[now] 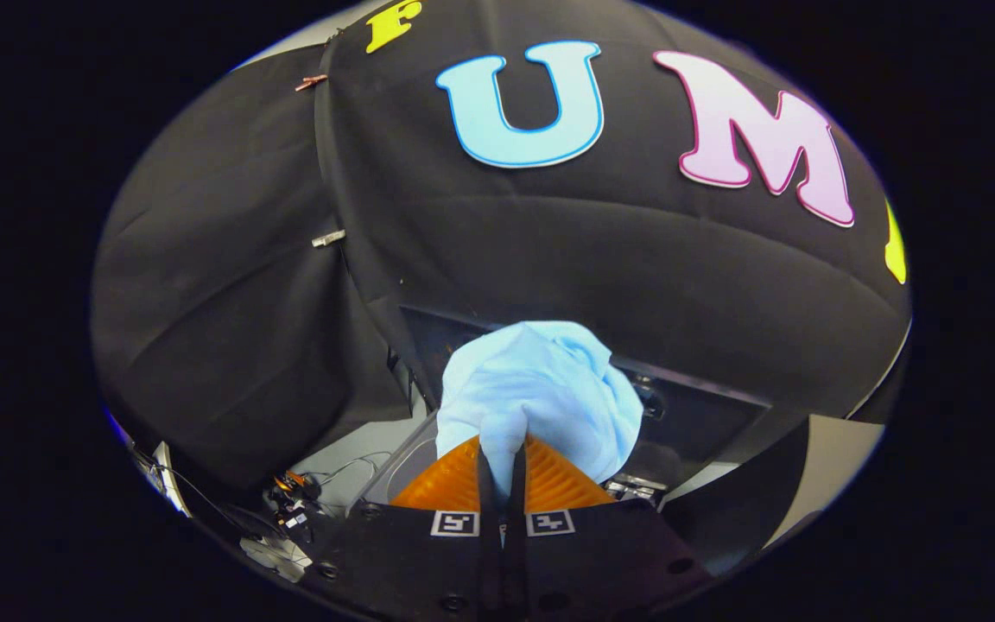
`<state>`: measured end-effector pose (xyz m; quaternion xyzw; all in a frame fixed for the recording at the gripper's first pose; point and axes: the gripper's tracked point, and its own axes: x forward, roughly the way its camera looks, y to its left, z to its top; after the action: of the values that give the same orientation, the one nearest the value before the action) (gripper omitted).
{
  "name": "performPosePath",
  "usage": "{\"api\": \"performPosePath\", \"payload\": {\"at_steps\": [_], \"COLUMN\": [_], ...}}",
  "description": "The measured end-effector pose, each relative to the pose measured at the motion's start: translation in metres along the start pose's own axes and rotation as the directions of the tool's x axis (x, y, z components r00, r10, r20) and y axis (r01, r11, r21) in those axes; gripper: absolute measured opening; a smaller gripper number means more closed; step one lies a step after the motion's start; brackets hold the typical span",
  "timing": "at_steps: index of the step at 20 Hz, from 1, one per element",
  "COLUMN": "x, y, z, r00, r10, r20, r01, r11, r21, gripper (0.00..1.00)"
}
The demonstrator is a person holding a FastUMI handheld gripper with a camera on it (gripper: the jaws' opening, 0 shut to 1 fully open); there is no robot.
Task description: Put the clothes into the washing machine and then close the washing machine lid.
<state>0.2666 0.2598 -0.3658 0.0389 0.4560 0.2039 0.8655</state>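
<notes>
Pale blue cloth, soft and bunched into a rounded lump, is what I have in my claw. Both fingers are drawn almost together with a fold of the cloth pinched between them, so I am clamped onto it. The rest of the bundle balloons up and forward past the fingertips, spilling a little more to the right than to the left, and hangs free of any surface.

Just beyond and below the cloth sits the washing machine, a dark body whose edge runs across behind the bundle. Some metal fittings show right beside my right finger, below the cloth. I cannot tell from here how the lid stands.

Off to the left, lower than my claw, lies a pale table with a tangle of thin cables and small parts on it. Behind everything rises the black cloth wall of the booth, pinned with a couple of clips.
</notes>
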Motion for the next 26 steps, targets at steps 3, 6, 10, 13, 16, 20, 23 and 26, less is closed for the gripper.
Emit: {"api": "performPosePath", "payload": {"at_steps": [3,6,10,13,16,20,23,26], "x": [0.017,0.026,0.038,0.043,0.043,0.043,0.041,0.041], "y": [0.002,0.005,0.003,0.009,0.012,0.015,0.014,0.014], "z": [-0.025,-0.047,-0.076,-0.088,-0.105,-0.112,-0.105,-0.107], "r00": [0.999,0.994,0.983,0.975,0.962,0.960,0.963,0.963], "r10": [-0.006,-0.018,-0.037,-0.020,-0.013,-0.008,-0.010,-0.014], "r20": [-0.054,-0.104,-0.179,-0.221,-0.272,-0.280,-0.268,-0.271], "r01": [0.004,0.008,0.011,-0.015,-0.039,-0.047,-0.044,-0.041], "r11": [0.999,0.995,0.989,0.987,0.982,0.981,0.980,0.979], "r21": [-0.041,-0.097,-0.146,-0.158,-0.186,-0.190,-0.195,-0.198], "gripper": [0.05,0.05,0.05,0.05,0.07,0.47,0.98,0.98]}}
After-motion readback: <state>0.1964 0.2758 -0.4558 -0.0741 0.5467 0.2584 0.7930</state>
